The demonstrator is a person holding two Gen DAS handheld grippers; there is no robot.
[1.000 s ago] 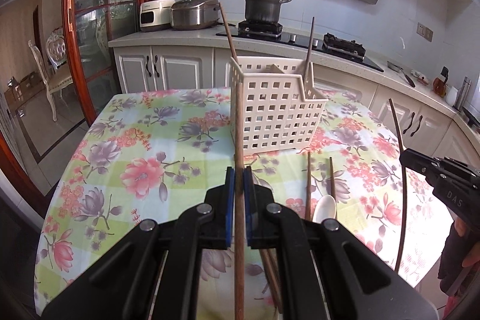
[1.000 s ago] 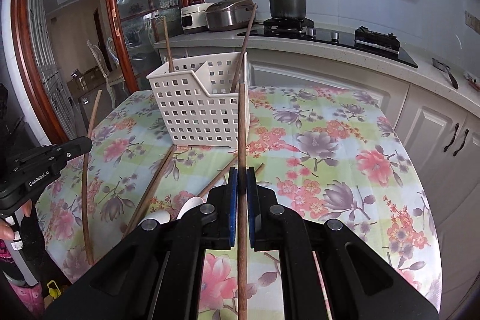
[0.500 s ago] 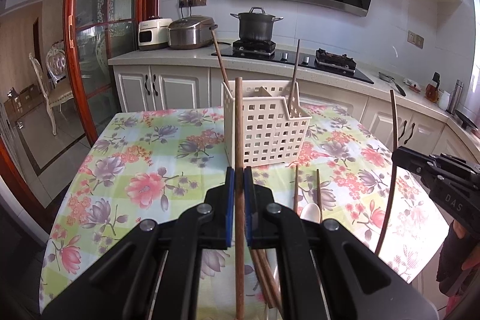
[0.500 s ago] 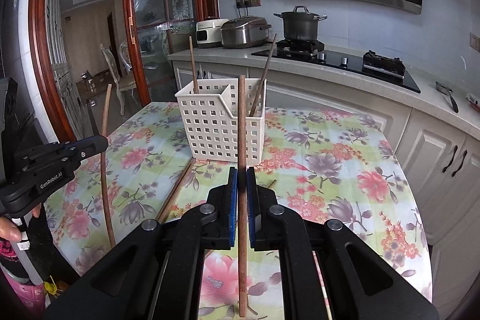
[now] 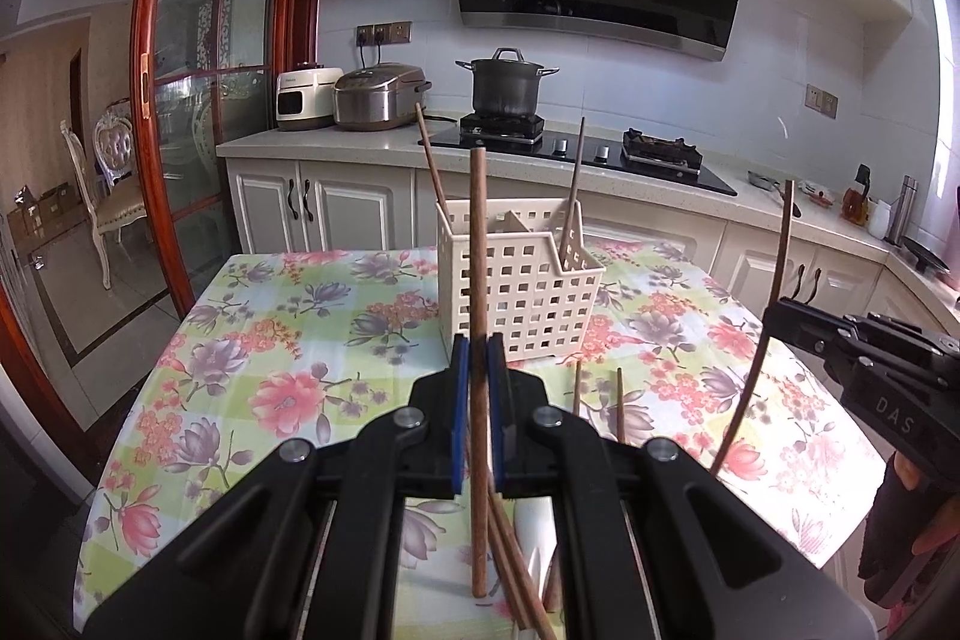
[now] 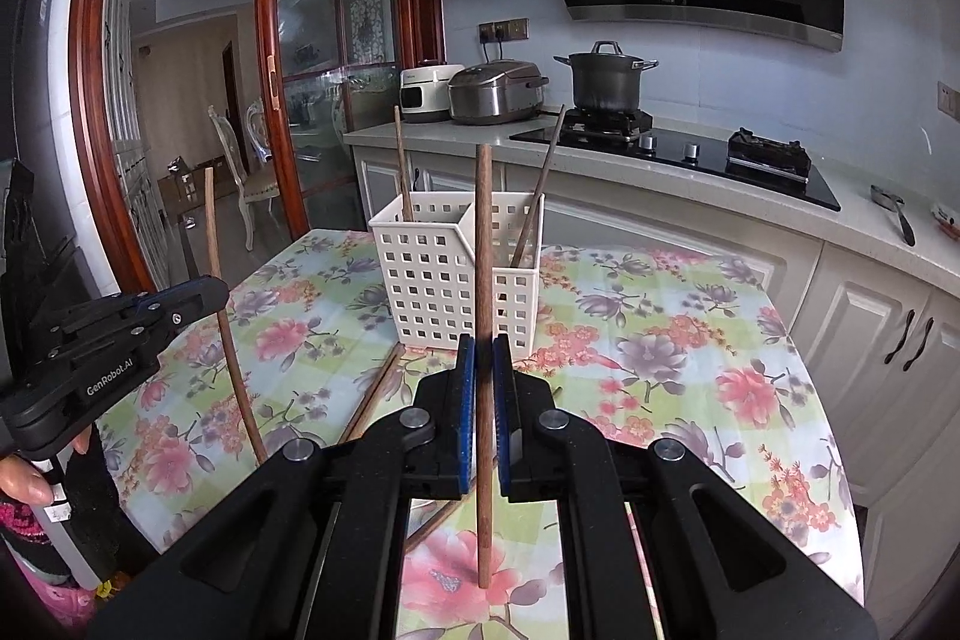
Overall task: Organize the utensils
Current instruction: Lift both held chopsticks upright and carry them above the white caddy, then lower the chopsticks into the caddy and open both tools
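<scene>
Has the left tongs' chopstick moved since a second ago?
Yes. The left tongs lifted their chopstick: its tip, earlier level with the white basket's rim, now stands above it, against the counter edge.

"DAS" on right tool [image 5: 780,307]; "GenRobot.AI" on left tool [image 6: 213,289]

I see table [image 5: 252,340] under floral cloth; white basket [image 5: 528,304] standing on it, loose chopsticks [image 5: 619,403] and white spoon [image 5: 534,532] lying just nearer than basket.

The right gripper [image 6: 483,376] clamps an upright wooden chopstick [image 6: 483,250] above the floral tablecloth [image 6: 690,340]. Beyond stands a white perforated basket [image 6: 432,274]; at left, the left gripper [image 6: 207,289] grips another chopstick [image 6: 225,328].
</scene>
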